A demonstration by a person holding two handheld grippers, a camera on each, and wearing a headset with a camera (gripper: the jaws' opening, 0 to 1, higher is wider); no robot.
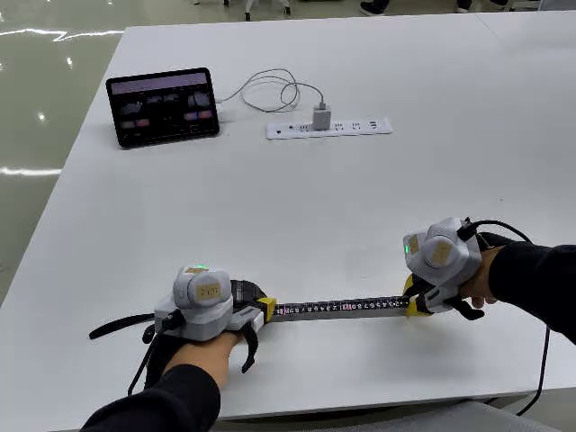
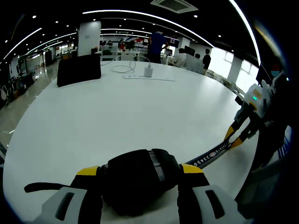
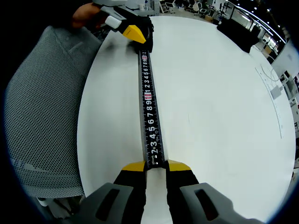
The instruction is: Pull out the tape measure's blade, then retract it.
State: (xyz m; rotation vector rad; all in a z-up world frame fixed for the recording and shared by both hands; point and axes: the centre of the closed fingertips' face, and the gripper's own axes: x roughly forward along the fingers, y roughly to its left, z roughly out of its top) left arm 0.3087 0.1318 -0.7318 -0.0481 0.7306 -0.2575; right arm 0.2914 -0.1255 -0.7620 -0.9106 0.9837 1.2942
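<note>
A large white rectangular table (image 1: 360,198) with a smooth matte top carries everything. Toward its far side lies a long white plastic power strip (image 1: 329,128), flat on the top. A small white charger block (image 1: 321,116) stands plugged into the strip, and its thin white cable (image 1: 270,90) loops loosely on the table just beyond and left of the strip. A black-framed tablet (image 1: 163,106), screen lit, stands propped well left of the strip. Well nearer than the strip, along the near edge, sits a black tape measure (image 1: 247,295), its dark numbered blade (image 1: 340,307) stretched out low along the top.
</note>
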